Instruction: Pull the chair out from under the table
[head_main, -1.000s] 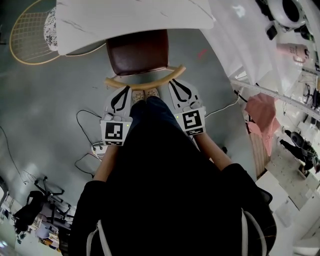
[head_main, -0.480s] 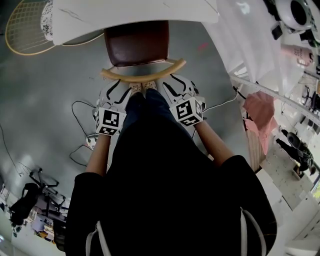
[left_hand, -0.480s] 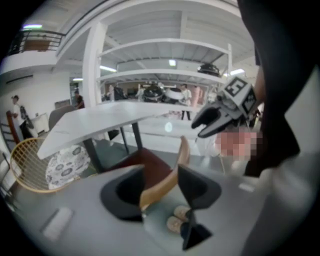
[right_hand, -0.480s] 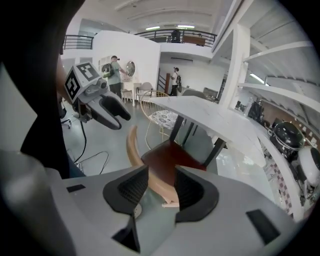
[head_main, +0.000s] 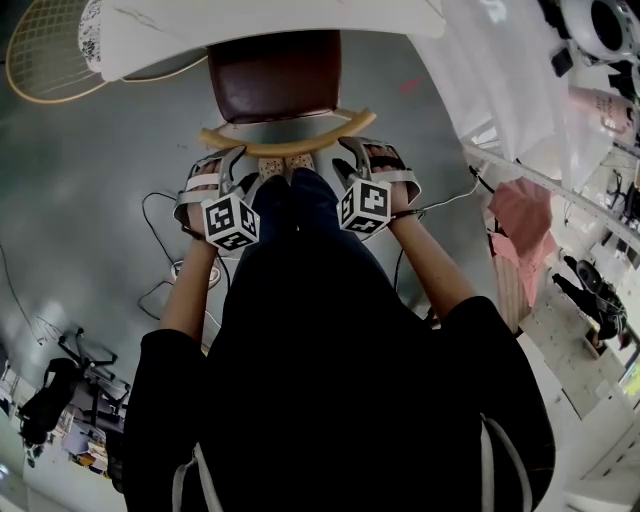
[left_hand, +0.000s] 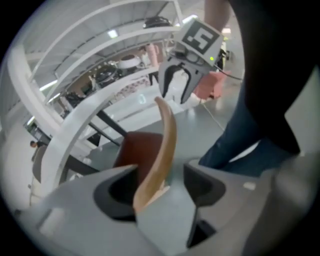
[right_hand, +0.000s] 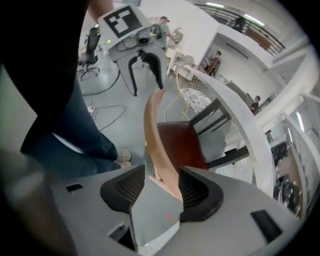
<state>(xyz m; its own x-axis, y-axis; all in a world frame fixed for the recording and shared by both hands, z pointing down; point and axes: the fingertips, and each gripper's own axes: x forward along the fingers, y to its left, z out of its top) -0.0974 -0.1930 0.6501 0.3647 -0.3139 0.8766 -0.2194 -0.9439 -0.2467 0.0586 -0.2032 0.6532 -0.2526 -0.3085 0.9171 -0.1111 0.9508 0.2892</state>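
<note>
Floor: grey and smooth (head_main: 120, 170), under the white table (head_main: 250, 25) at the far edge of the head view.
Left gripper: your left gripper (left_hand: 160, 185) has its jaws apart around the chair's curved wooden backrest rail (left_hand: 167, 135). The rail's end lies close against the pad on the left of the left gripper view, and a clear gap shows at the other pad.
Right gripper: your right gripper (right_hand: 162, 185) has its jaws narrower, also around the rail (right_hand: 155, 135). The rail lies against the pad on the right of the right gripper view, and a thin gap shows at the other pad.
Grip places: one gripper at each end of the rail, with your legs (left_hand: 235, 135) between them.
Chair: its dark red seat (head_main: 275, 75) is partly under the table edge, and the rail is on your side.
Cables: black cables (head_main: 160, 215) lie on the floor at your left.
Further away: a wire chair (head_main: 40, 70) stands beside the table, at the far left.
</note>
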